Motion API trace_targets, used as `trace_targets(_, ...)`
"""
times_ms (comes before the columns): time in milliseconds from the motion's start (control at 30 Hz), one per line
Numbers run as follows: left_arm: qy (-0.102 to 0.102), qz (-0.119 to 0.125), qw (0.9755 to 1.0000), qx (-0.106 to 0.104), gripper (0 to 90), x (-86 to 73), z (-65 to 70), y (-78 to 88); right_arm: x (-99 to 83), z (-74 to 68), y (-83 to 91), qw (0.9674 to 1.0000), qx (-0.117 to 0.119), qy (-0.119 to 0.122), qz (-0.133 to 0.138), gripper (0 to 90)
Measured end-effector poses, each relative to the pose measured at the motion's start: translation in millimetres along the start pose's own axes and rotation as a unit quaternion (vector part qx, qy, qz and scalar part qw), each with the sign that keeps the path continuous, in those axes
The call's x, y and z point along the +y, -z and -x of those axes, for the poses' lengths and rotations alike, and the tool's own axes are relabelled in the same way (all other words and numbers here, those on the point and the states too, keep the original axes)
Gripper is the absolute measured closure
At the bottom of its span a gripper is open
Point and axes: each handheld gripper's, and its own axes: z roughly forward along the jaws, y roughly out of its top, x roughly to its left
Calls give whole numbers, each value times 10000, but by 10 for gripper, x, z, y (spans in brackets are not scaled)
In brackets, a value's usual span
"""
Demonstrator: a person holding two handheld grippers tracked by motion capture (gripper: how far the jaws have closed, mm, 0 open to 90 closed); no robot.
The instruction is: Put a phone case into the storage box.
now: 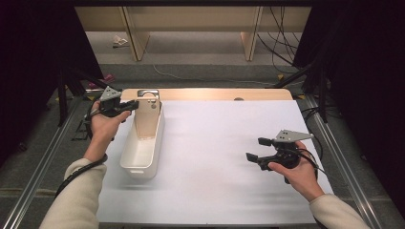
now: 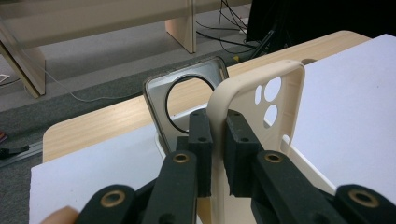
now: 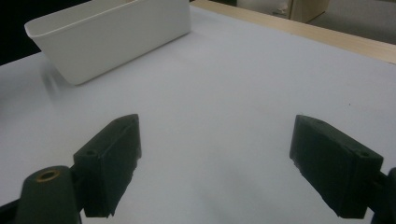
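Beige case going into the white bin

Nearest us, the right gripper waits over the bare counter, well to the right of the white bin, jaws spread wide with nothing between them. Over at the bin's far end, the left gripper has its jaws clenched on the edge of the beige phone case, held upright above the bin. Just behind it, a grey phone case leans in the bin. Best play here, I'd say: lower it straight, clear of the rim and the grey one, then release.
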Motion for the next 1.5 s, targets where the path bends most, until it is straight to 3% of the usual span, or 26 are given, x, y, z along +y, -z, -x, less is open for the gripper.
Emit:
trace_targets(333, -165, -142, 9994, 270, 779, 7, -28, -88, 0, 1, 1, 10000, 4, 8, 2, 174)
trace_targets(600, -397, -329, 9972, 548, 738, 24, -18, -163, 0, 1, 1, 10000, 12, 9, -1, 175)
trace_targets(700, -558, -448, 9948, 730, 645, 17, -7, -201, -1, 1, 0, 10000, 14, 5, -2, 175)
trace_targets(867, -536, -529, 9932, 892, 467, 33, 41, -215, 0, 1, 1, 10000, 7, 0, 13, 175)
trace_targets(1233, -484, -510, 9926, 991, 365, 133, 107, -91, 2, -2, 0, 10000, 14, 11, 8, 175)
trace_targets(1367, -478, -446, 9925, 1033, 376, 138, 117, -28, 2, -5, -3, 10000, 11, 17, 1, 175)
trace_targets(1500, -228, -263, 9935, 1085, 540, 139, 60, 34, 5, -9, 0, 10000, 20, 23, 8, 175)
